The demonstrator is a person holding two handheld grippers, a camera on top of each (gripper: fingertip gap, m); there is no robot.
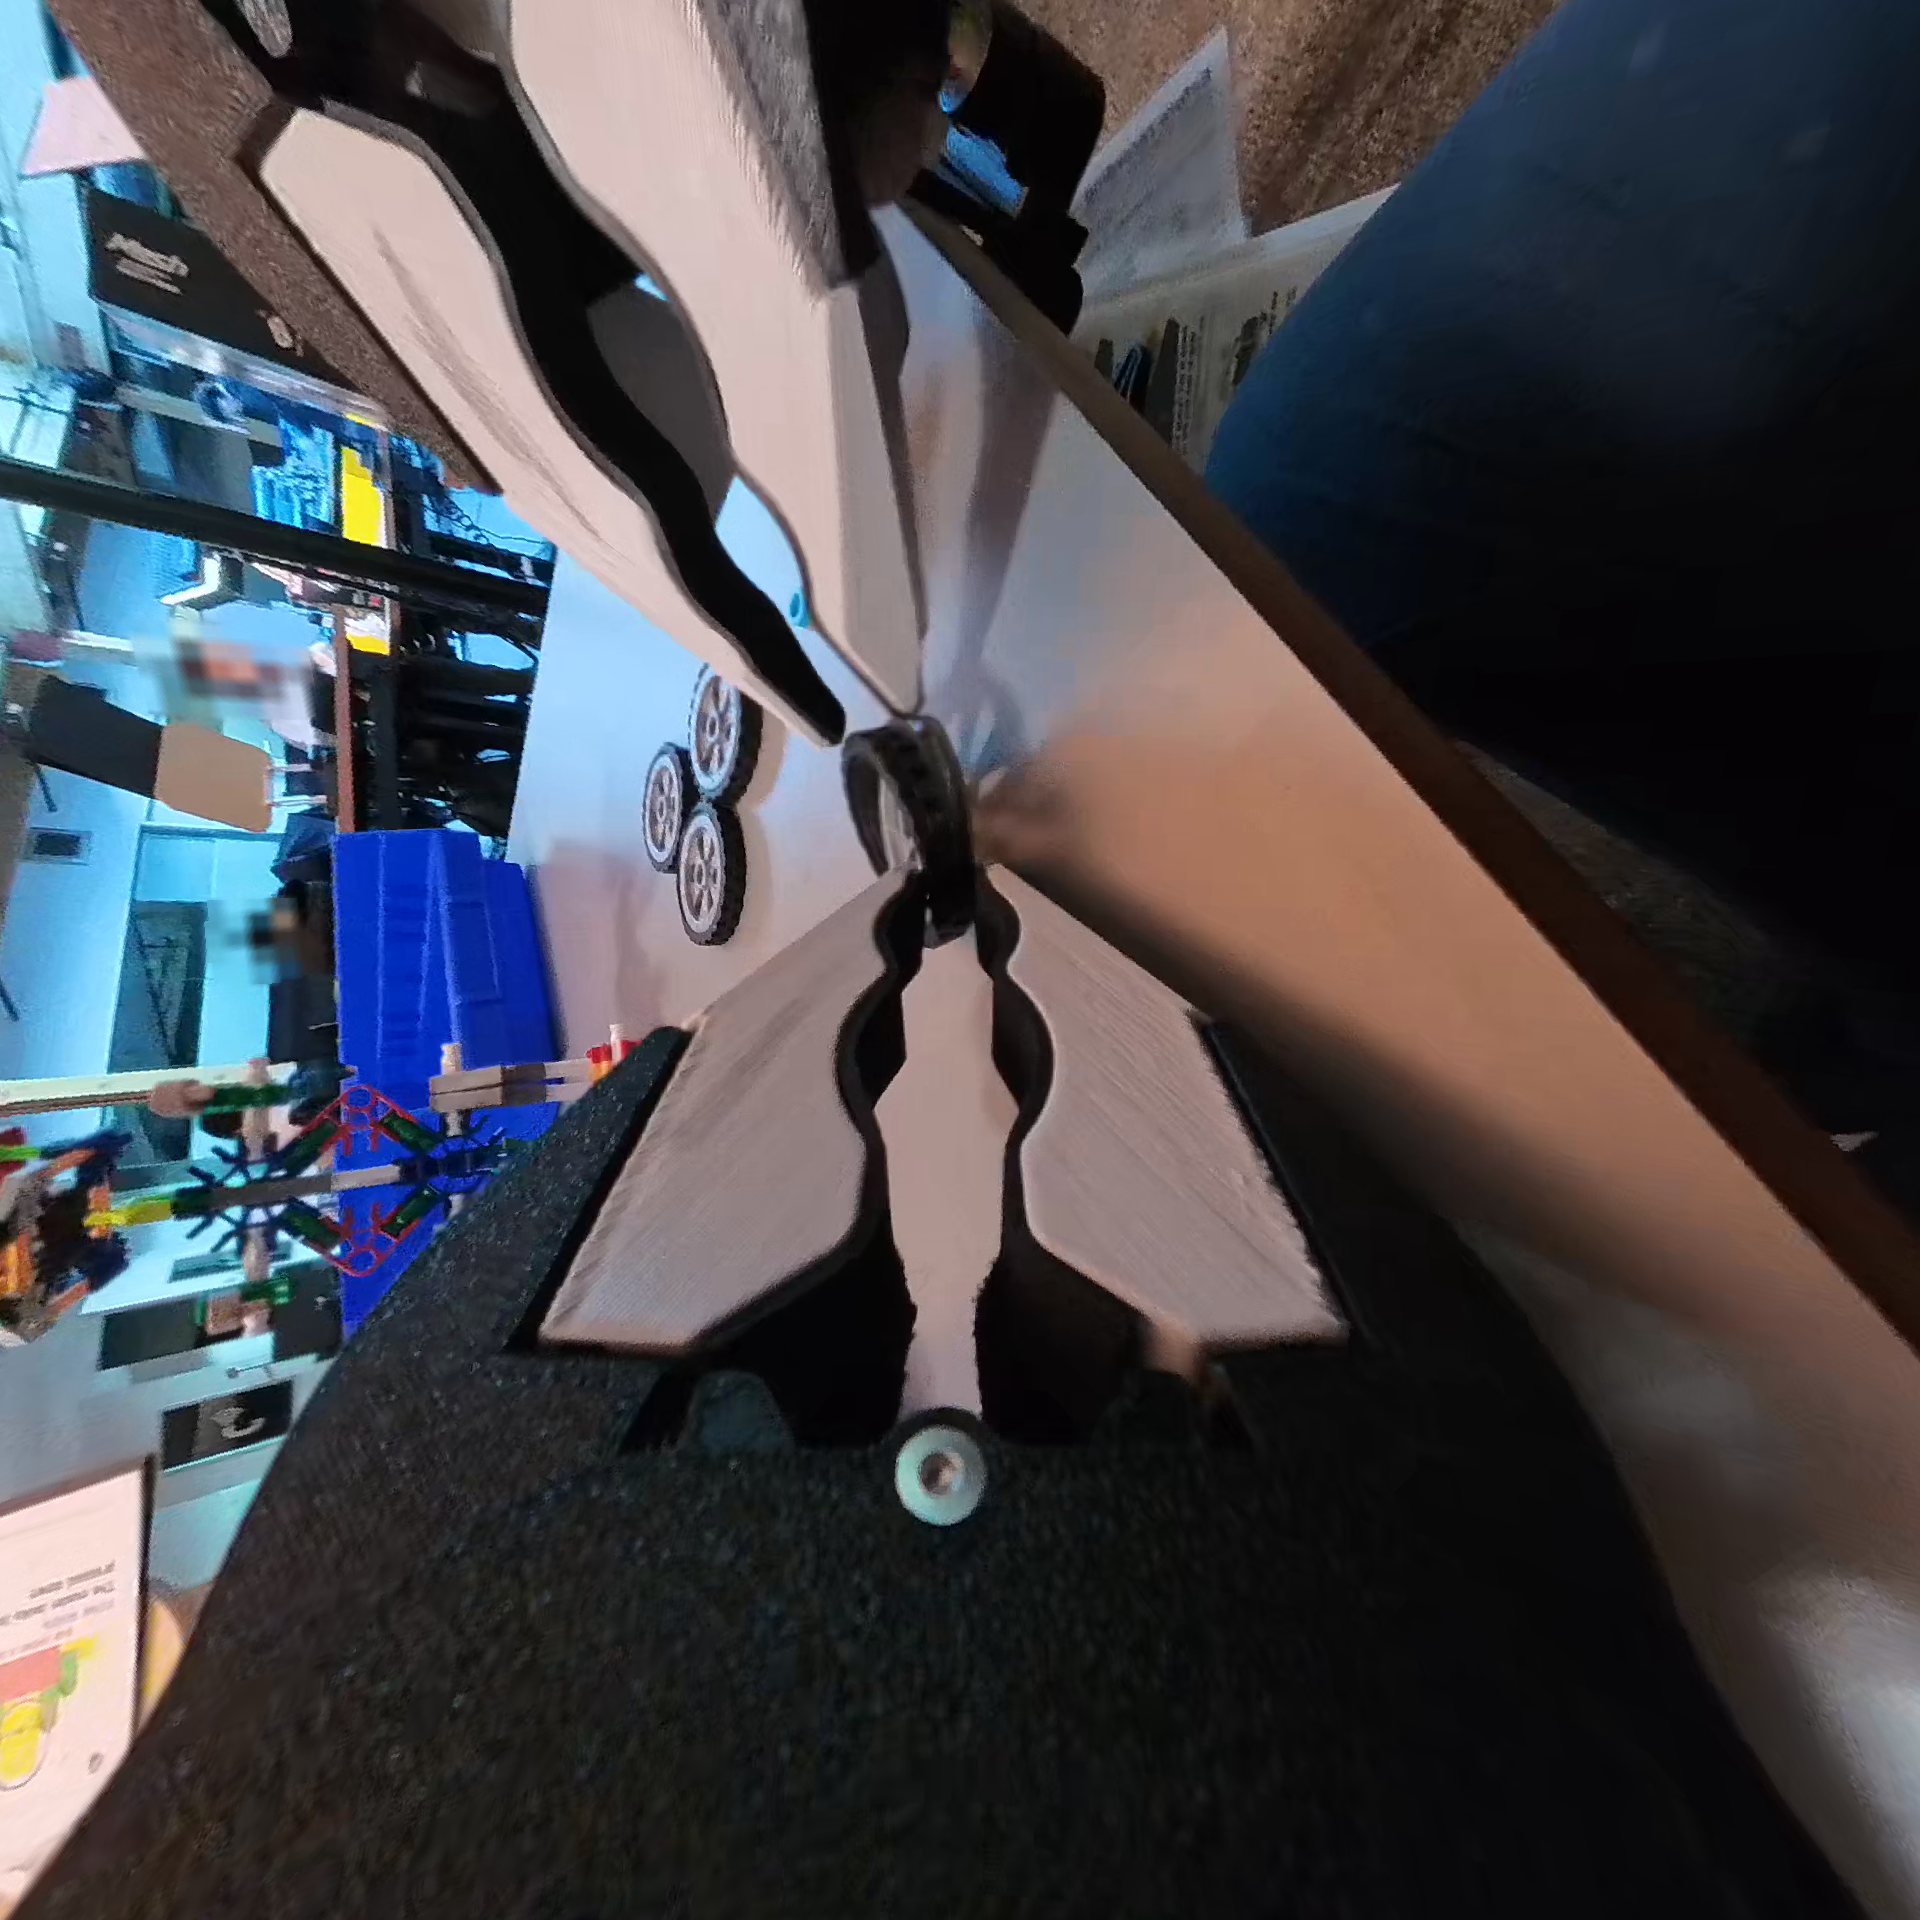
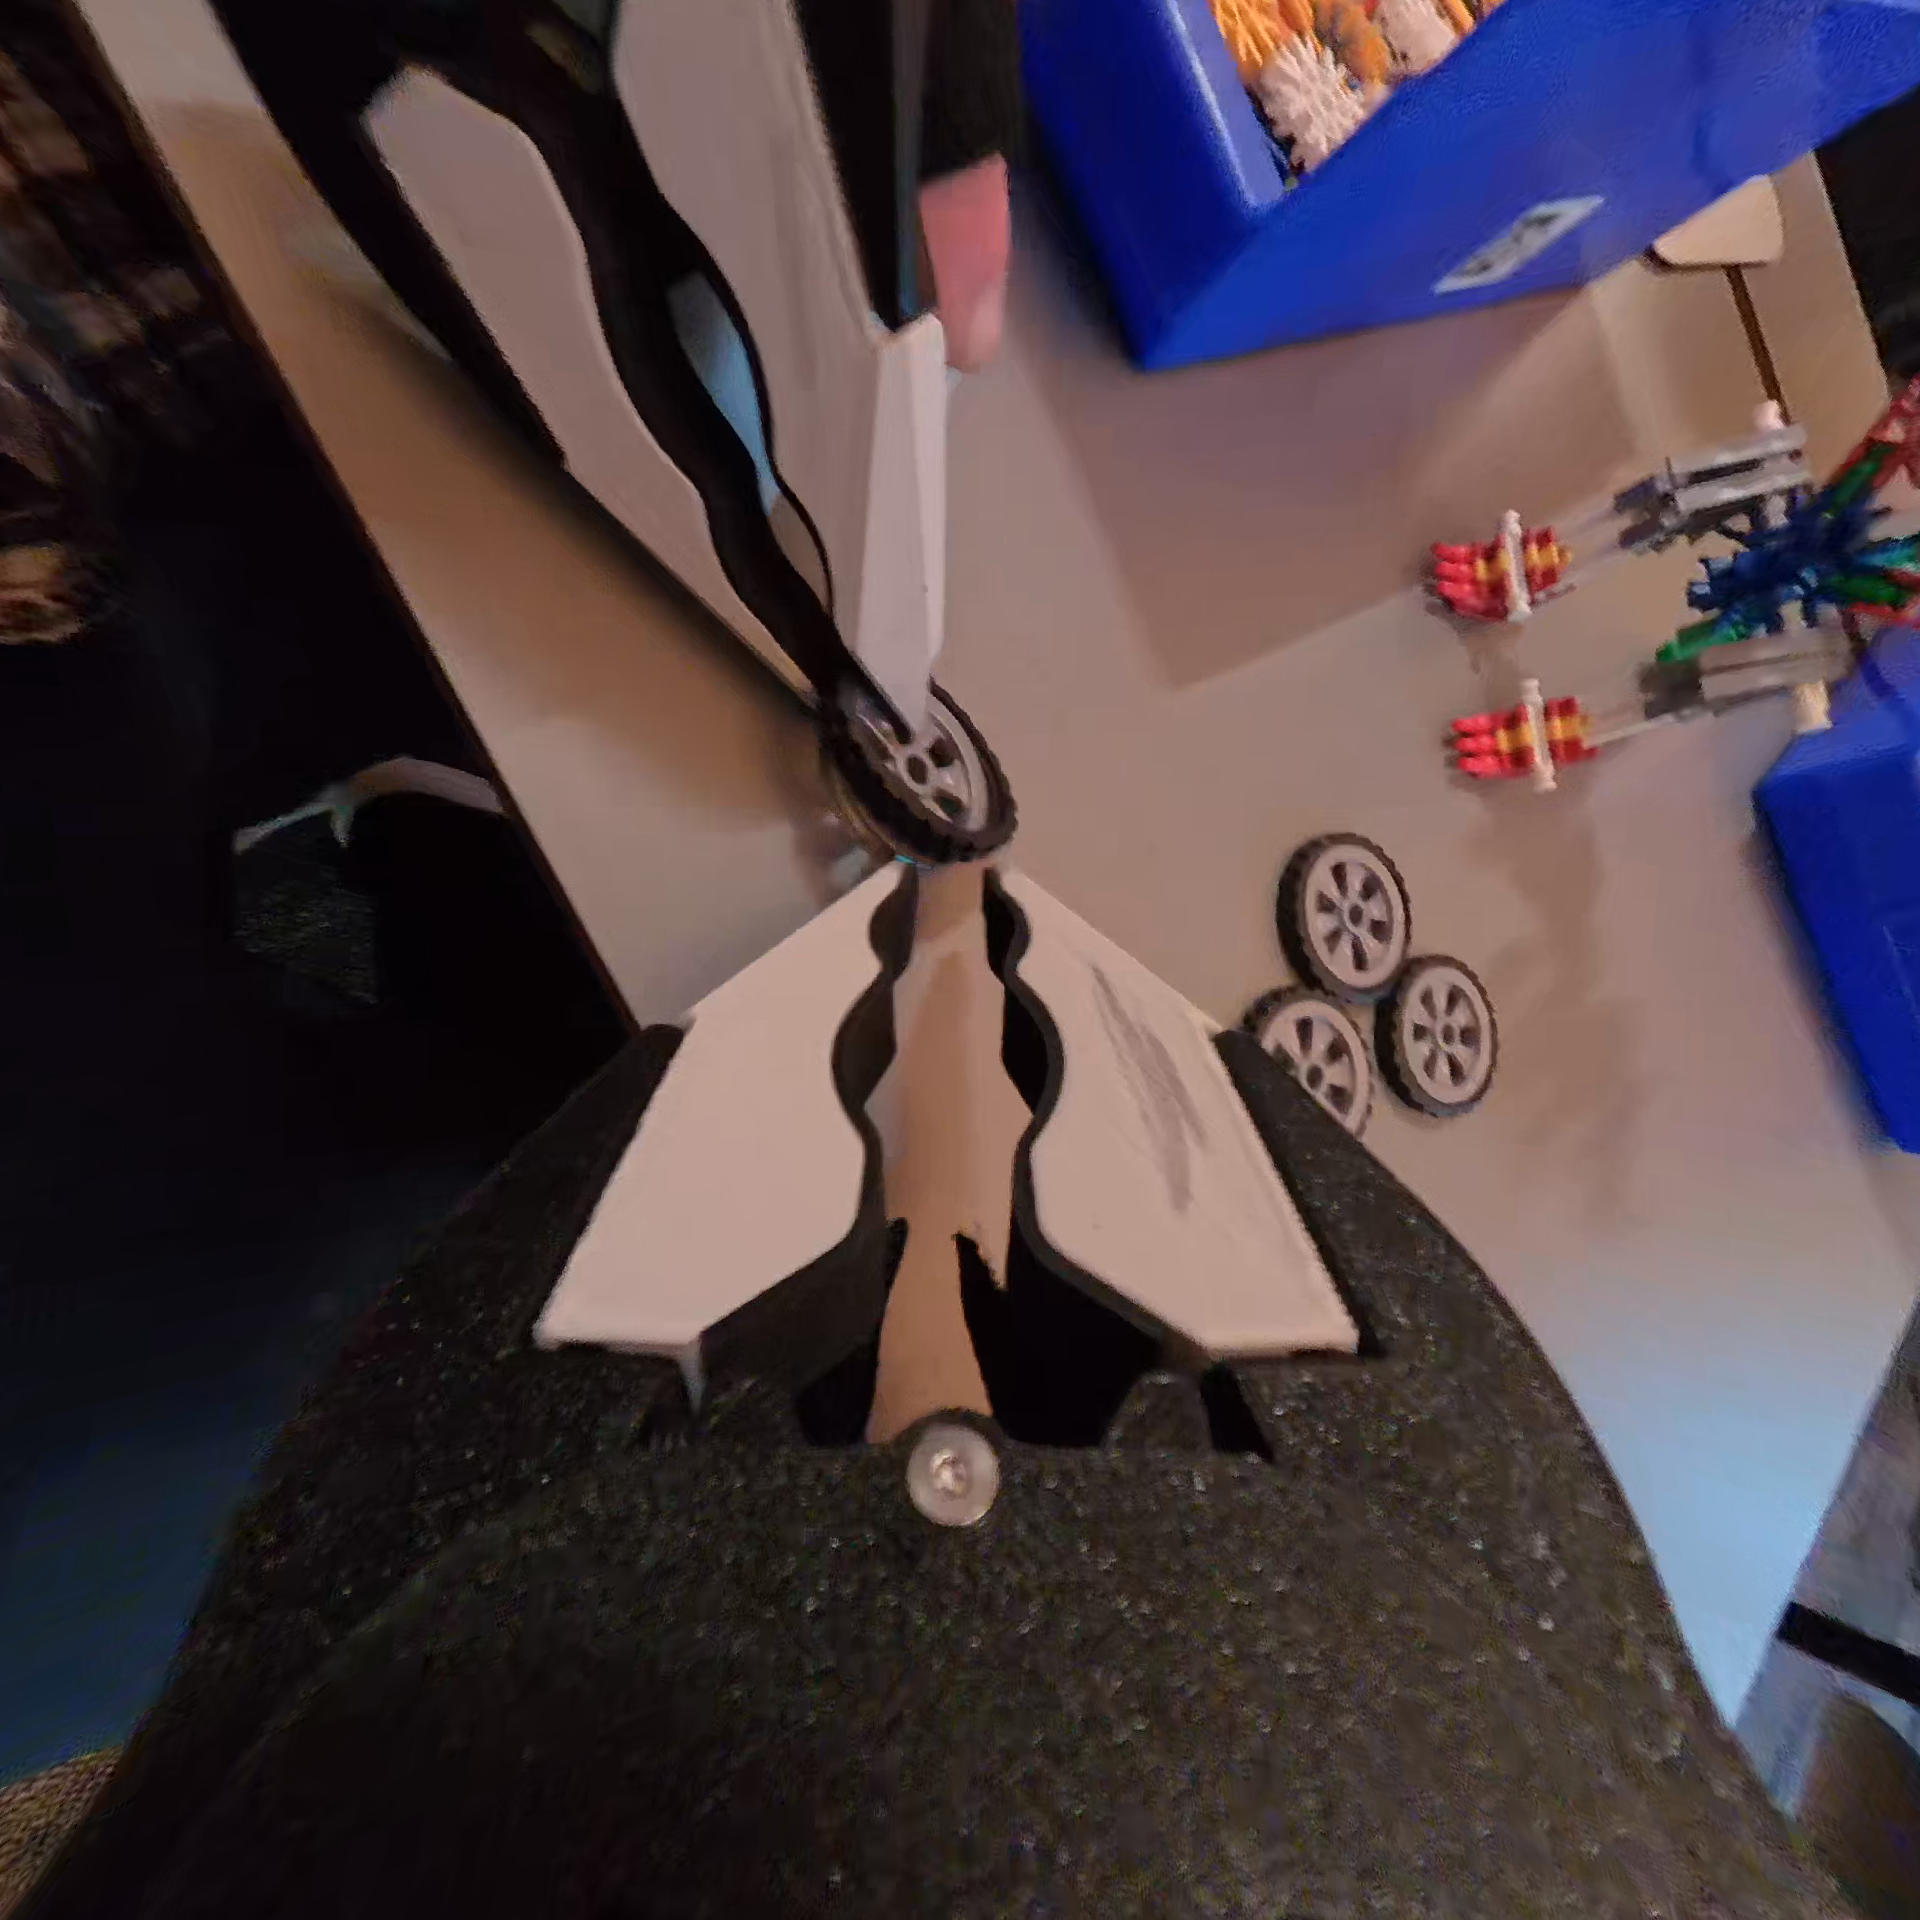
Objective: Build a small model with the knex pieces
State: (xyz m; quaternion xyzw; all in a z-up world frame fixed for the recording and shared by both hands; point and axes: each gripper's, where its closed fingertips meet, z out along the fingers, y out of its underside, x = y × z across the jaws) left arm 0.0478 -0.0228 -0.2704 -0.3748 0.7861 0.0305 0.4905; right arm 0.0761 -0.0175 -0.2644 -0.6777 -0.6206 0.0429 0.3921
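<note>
Both grippers meet at one small wheel point(image 2: 920, 777) above the pale surface point(image 2: 1143, 582), the right gripper point(image 2: 940, 868) and left gripper point(image 1: 940, 883) each pinched on its tyre, with three loose wheels point(image 2: 1371, 1003) beyond, near blue bins point(image 2: 1351, 208).

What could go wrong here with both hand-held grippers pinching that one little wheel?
1. Both the left hand-held gripper and the right hand-held gripper seem to grip the small wheel only at their fingertips, so it could pop out.
2. It sits close to the table edge, so a dropped wheel might roll off.
3. The frames are blurred, and a swing could scatter the three loose wheels nearby.
</note>
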